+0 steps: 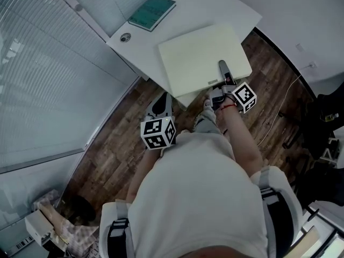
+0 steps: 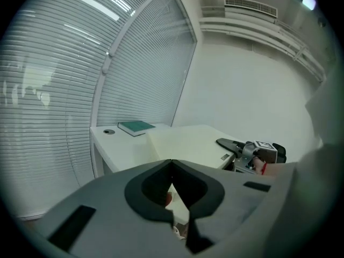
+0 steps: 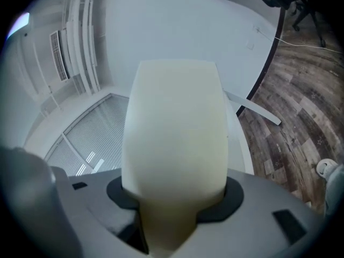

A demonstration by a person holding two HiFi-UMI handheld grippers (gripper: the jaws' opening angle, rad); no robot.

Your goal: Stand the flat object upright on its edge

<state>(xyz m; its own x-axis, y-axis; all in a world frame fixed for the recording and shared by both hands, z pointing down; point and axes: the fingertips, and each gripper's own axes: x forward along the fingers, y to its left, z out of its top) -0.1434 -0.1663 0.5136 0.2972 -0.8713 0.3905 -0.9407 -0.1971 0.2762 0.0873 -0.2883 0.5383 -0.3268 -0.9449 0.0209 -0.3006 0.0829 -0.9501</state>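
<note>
Your right gripper point(image 1: 222, 67) is clamped on the near edge of the cream board point(image 1: 201, 55), which rests on the white table point(image 1: 141, 50) and extends away from you; your left gripper point(image 1: 161, 105), jaws together and empty, sits farther off

Floor: dark wood planks point(image 1: 115, 144), with a thin pale cable point(image 1: 280, 109) lying across them.
Window: slatted blinds point(image 1: 43, 74) along a curved frame.
Bench: white point(image 1: 141, 55), just beside the blinds.
Wall: plain white point(image 2: 252, 85), with a vent grille point(image 2: 250, 5) high up.
</note>
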